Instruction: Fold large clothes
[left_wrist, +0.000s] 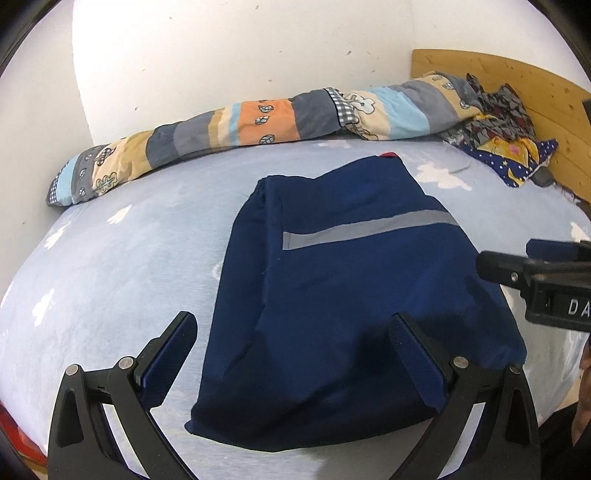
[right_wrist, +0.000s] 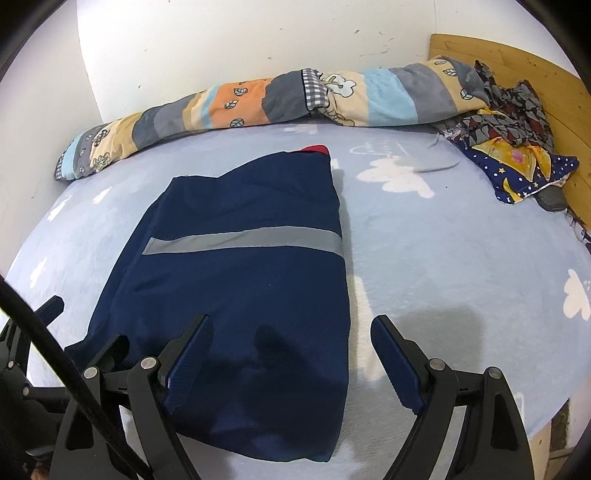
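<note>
Your left tool (left_wrist: 293, 328) is released, its jaws spread wide with nothing clamped between them; it hovers over the near edge of the folded navy garment (left_wrist: 343, 295), one finger above the light blue bedsheet (left_wrist: 110, 277) and the other above the cloth. Your right tool (right_wrist: 291, 332) is likewise released, jaws wide apart, straddling the garment's right edge without pressing on it; from the left wrist view its black body shows at the right border. The garment lies flat as a compact folded rectangle in the middle of the bed, a grey reflective stripe (right_wrist: 243, 240) running across its upper half and a bit of red (right_wrist: 316, 149) peeking out at its far end. Beyond it, a rolled patchwork quilt (right_wrist: 258, 103) lies along the white wall (right_wrist: 221, 44). At the far right, a crumpled pile of patterned clothes (right_wrist: 513, 136) sits against the wooden headboard (right_wrist: 517, 59), well apart from the garment.
</note>
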